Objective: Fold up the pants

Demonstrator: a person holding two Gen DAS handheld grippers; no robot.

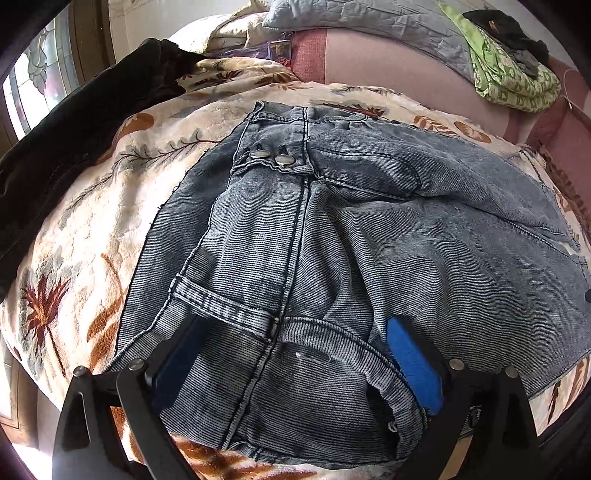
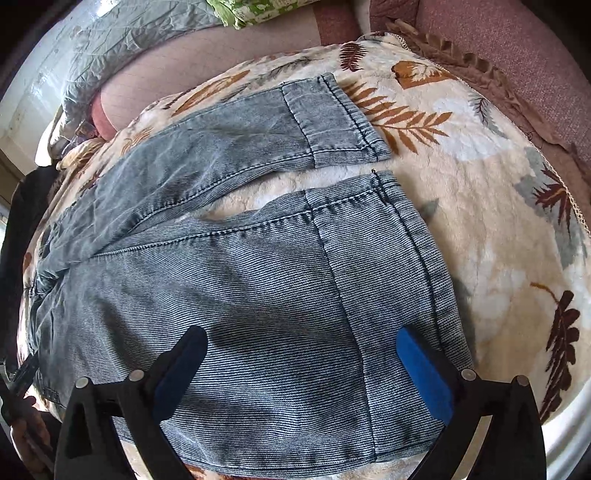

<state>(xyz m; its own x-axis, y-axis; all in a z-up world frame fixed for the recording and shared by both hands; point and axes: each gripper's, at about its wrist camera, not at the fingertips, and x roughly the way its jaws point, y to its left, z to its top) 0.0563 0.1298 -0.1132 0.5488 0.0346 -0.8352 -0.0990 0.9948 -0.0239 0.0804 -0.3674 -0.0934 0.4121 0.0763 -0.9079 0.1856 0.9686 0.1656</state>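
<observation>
Grey-blue denim pants lie spread on a leaf-patterned blanket. The left wrist view shows the waist end (image 1: 317, 229) with two metal buttons (image 1: 269, 157). My left gripper (image 1: 291, 332) is open, its blue-padded fingers (image 1: 413, 362) straddling the near waistband edge. The right wrist view shows both legs (image 2: 258, 280); the far leg's cuff (image 2: 332, 118) lies apart from the near leg's cuff (image 2: 384, 236). My right gripper (image 2: 301, 343) is open, its fingers (image 2: 424, 369) standing over the near leg close to its cuff.
The blanket (image 1: 85, 236) covers a pink sofa (image 1: 388, 55). A dark garment (image 1: 85, 110) lies at the left. A grey quilted pillow (image 1: 369, 26) and a green patterned cloth (image 1: 513, 77) sit at the back. Bare blanket (image 2: 498, 206) lies beyond the cuffs.
</observation>
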